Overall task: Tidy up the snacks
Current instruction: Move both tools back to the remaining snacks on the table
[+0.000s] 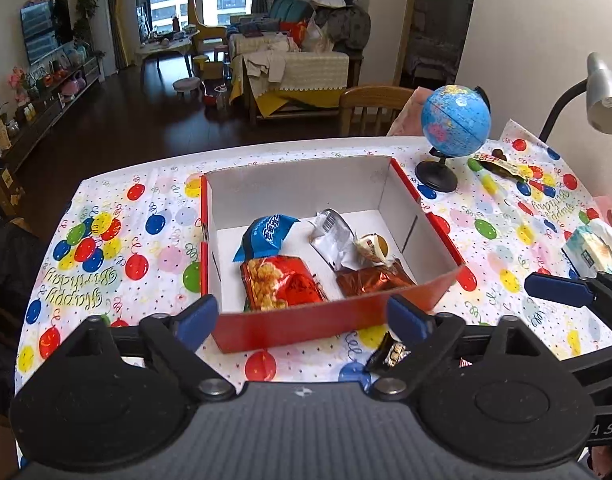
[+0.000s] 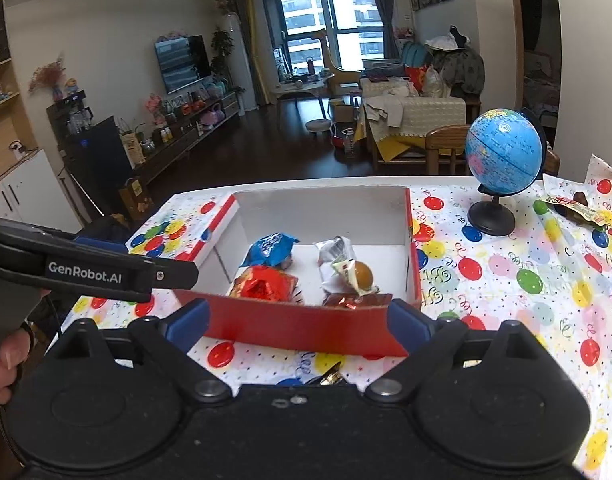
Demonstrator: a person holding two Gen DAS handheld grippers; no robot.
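Five snacks are kept in the red box (image 1: 330,320) on the table. A dark snack (image 1: 388,354) is left outside, just in front. Nothing is held by the left gripper (image 1: 306,316) or right gripper (image 2: 297,320); both jaws are wide apart. The box could be bumped by a low reach.

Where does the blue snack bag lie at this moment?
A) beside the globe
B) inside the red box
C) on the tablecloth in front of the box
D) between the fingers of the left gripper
B: the blue snack bag lies on the white floor of the red box, behind the red-orange packet.
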